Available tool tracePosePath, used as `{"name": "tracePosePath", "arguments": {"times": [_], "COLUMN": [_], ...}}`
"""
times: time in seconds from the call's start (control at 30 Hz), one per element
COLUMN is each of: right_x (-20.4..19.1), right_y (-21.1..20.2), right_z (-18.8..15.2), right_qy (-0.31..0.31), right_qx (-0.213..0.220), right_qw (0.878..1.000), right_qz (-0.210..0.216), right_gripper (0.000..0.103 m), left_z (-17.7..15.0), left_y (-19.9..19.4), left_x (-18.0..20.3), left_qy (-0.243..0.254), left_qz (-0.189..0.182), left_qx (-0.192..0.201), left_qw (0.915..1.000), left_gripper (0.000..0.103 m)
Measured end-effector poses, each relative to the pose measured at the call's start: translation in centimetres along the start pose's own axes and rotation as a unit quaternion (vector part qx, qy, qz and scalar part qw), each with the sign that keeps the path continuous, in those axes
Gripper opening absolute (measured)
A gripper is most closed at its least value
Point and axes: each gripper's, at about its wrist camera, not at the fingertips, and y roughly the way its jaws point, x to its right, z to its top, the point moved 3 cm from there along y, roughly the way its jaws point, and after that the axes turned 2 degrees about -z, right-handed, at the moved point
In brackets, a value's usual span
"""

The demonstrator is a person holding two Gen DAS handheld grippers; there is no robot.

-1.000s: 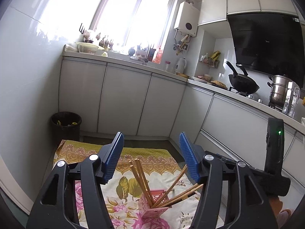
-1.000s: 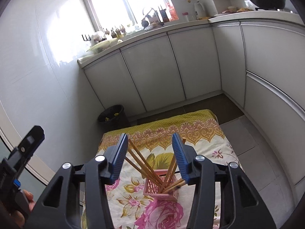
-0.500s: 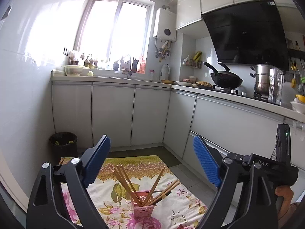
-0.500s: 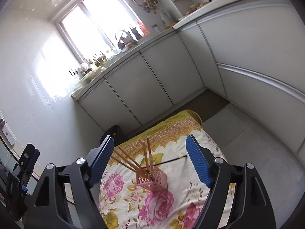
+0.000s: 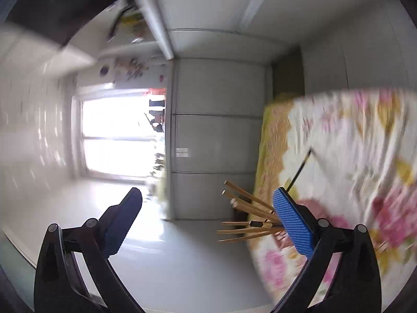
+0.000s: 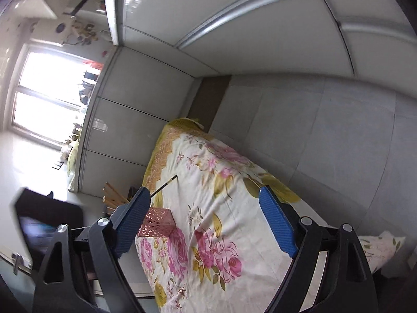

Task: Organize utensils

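Both views rolled sideways; left one blurred. Left gripper (image 5: 207,215) jaws wide apart, holding nothing; right gripper (image 6: 206,217) likewise spread and empty. Pink holder (image 6: 155,223) sits on the floral cloth (image 6: 234,208), near its edge, just beside the right gripper's left finger; wooden chopsticks (image 5: 247,214) fan out of it; one dark chopstick (image 6: 166,183) lies on the cloth beside it.

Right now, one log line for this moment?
left gripper: open | right gripper: open | chopsticks: in pink holder | black chopstick: on cloth
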Motion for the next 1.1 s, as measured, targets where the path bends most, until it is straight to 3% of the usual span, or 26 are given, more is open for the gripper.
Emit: {"name": "tracePosePath", "arguments": {"times": [0.03, 0.07, 0.17, 0.23, 0.37, 0.47, 0.53, 0.67, 0.83, 0.97, 1.1], "right_x": [0.7, 1.0, 0.9, 0.8, 1.3, 1.4, 1.3, 1.0, 1.1, 1.8, 1.4], "right_y": [0.4, 0.7, 1.0, 1.5, 2.3, 3.3, 3.6, 3.7, 4.0, 4.9, 4.7], "right_z": [0.2, 0.3, 1.0, 1.4, 1.5, 1.3, 1.2, 0.6, 0.3, -0.1, -0.2], "right_qy": [0.008, 0.008, -0.011, -0.015, -0.009, -0.006, 0.0, -0.01, -0.011, 0.013, 0.0], "right_qx": [-0.012, -0.021, -0.028, -0.034, -0.058, -0.075, -0.086, -0.099, -0.111, -0.139, -0.134], "right_qw": [1.0, 1.0, 1.0, 0.999, 0.998, 0.997, 0.996, 0.994, 0.993, 0.989, 0.99], "right_qz": [0.003, 0.003, 0.007, 0.012, 0.031, 0.03, 0.033, 0.035, 0.033, 0.039, 0.034], "right_gripper": [0.083, 0.083, 0.083, 0.083, 0.083, 0.083, 0.083, 0.083, 0.083, 0.083, 0.083], "left_z": [1.4, 2.5, 4.2, 4.1, 3.7, 3.3, 3.3, 4.1, 4.6, 4.3, 4.3], "left_y": [1.6, 3.4, 8.6, 11.1, 15.5, 17.9, 18.8, 19.9, 18.2, 18.6, 19.1], "left_x": [3.4, 6.0, 9.4, 10.4, 10.8, 11.9, 12.6, 13.2, 12.9, 12.6, 12.4], "left_qy": [0.058, 0.084, 0.081, 0.07, 0.063, 0.073, 0.074, 0.071, 0.043, 0.022, 0.022], "left_qz": [0.014, 0.018, 0.025, 0.005, 0.013, -0.011, -0.014, 0.022, 0.045, 0.031, 0.0], "left_qx": [-0.018, -0.034, -0.093, -0.109, -0.136, -0.153, -0.153, -0.145, -0.12, -0.122, -0.124], "left_qw": [0.998, 0.9957, 0.9921, 0.9916, 0.9887, 0.9854, 0.9853, 0.9867, 0.9908, 0.9918, 0.9921], "left_gripper": [0.097, 0.097, 0.097, 0.097, 0.097, 0.097, 0.097, 0.097, 0.097, 0.097, 0.095]}}
